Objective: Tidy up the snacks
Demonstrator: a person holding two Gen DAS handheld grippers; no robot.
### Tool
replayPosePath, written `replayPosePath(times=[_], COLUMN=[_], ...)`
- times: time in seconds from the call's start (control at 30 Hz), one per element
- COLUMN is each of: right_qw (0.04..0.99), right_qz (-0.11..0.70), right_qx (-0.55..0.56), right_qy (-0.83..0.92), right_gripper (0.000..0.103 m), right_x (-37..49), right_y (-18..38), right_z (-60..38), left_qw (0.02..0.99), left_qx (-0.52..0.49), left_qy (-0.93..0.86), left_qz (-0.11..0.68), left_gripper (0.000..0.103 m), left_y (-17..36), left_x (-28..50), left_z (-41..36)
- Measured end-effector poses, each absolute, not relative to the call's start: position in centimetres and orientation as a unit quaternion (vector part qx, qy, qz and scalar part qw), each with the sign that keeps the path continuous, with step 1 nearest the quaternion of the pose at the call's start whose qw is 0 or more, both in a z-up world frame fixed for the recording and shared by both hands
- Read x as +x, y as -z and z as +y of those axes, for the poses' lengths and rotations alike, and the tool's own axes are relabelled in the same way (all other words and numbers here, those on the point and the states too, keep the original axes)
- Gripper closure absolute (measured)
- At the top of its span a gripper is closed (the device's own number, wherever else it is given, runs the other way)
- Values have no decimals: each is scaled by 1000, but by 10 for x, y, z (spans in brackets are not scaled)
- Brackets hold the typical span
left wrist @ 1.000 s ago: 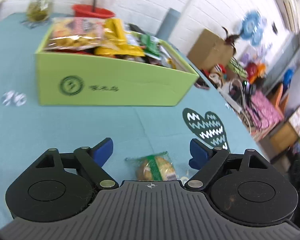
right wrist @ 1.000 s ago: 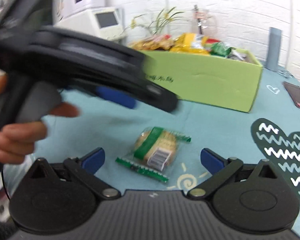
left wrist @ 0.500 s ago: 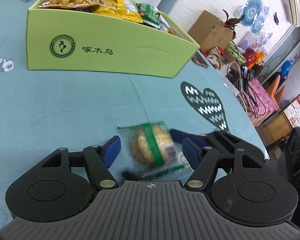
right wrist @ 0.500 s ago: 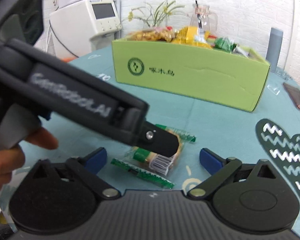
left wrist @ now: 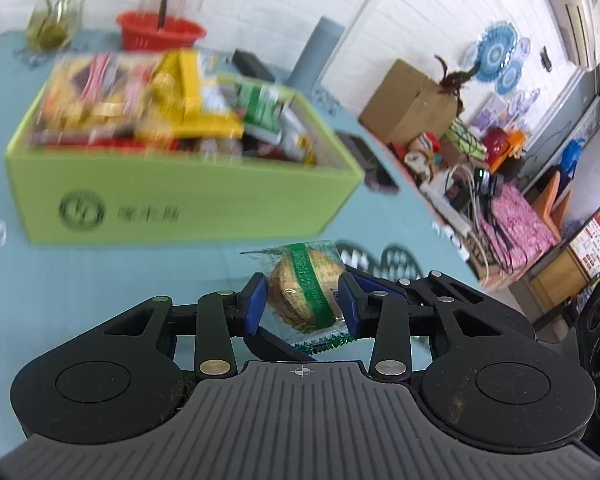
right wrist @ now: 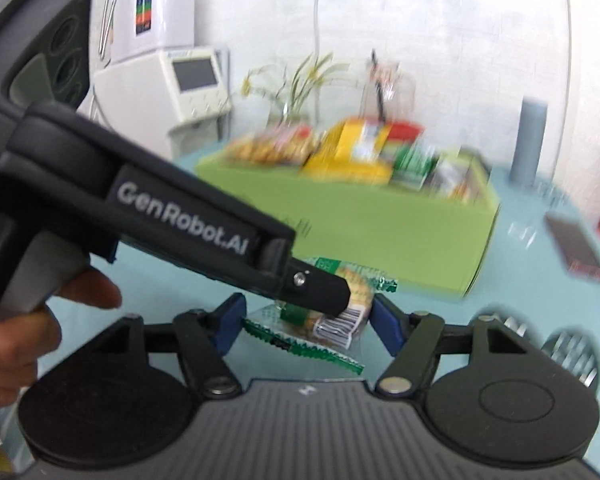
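Left tongs (left wrist: 303, 304) are squeezed in on the snack (left wrist: 306, 292), a round cake in a clear wrapper with a green band, blue pads (left wrist: 255, 303) pressing both its sides, so it sits dead center in the lower middle of the left view, lifted a bit above the teal bench (left wrist: 80, 280). From the right camera the same snack (right wrist: 340, 300) shows up in the center of the frame, with the left tongs (right wrist: 332, 294) coming in from the left edge and a hand (right wrist: 20, 340) on the handle at the lower left. Right tongs (right wrist: 306, 322) are spread wide, blue pads (right wrist: 230, 322) either side of the snack but not touching it as far as I can see. Green box (left wrist: 180, 196) stuffed with snack bags is in the upper left of the left view, pretty blurry; in the right view it's the box (right wrist: 380, 220) across the middle, behind the snack. A dark phone (right wrist: 576, 248) lies on the bench at the right edge, and a grey cylinder (right wrist: 530, 140) stands up near the upper right.
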State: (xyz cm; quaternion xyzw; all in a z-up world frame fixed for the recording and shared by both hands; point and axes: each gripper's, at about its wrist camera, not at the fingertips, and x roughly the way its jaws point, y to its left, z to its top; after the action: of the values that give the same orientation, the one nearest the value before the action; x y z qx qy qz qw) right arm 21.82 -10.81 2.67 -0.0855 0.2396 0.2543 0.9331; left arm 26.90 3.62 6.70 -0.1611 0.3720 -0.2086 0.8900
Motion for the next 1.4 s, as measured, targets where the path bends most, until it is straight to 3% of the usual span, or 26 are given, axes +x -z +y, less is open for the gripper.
replayPosePath(times=[0.23,0.43,0.6,0.7,0.8,0.87,1.07,1.13,1.17,1.4], right_qw=[945,933,927,931,940,943,954,956,957,959], right_qz=[188,243,246,237,213,202,198,207,216,248], right_qx=[-107,-74,-84,-58,-56,-51,-41,-35,-27,-12], right_qy=[-246,-257,-270,-270,-262,-259,-223,-204,-193,-135], right_gripper=[25,25,23,15,10,10,9,9,0,0], right_x=[301,376,383,382,376,363,302,282,264,169], right_y=[-64,-39,-18,-24,-35,-44,-51,-43,-42,-25], right_z=[-115,-121,-119,-125,-127,-131,-144,-149,-152,-156], left_qw=[914,904,912,912,916,925,950,955,956,952], left_qx=[-135,-136,-125,-131,-141,-136,-125,-121,-119,-113], left_qy=[201,187,193,201,208,199,158,135,121,91], left_qz=[326,359,340,333,314,292,239,234,238,268], left_gripper=[81,78,68,62,53,37,25,20,17,13], left_y=[-115,-81,-67,-72,-90,-106,-125,-116,-108,-55], left_x=[353,426,430,427,410,390,309,277,261,163], left_z=[17,11,14,15,23,29,48,53,55,60])
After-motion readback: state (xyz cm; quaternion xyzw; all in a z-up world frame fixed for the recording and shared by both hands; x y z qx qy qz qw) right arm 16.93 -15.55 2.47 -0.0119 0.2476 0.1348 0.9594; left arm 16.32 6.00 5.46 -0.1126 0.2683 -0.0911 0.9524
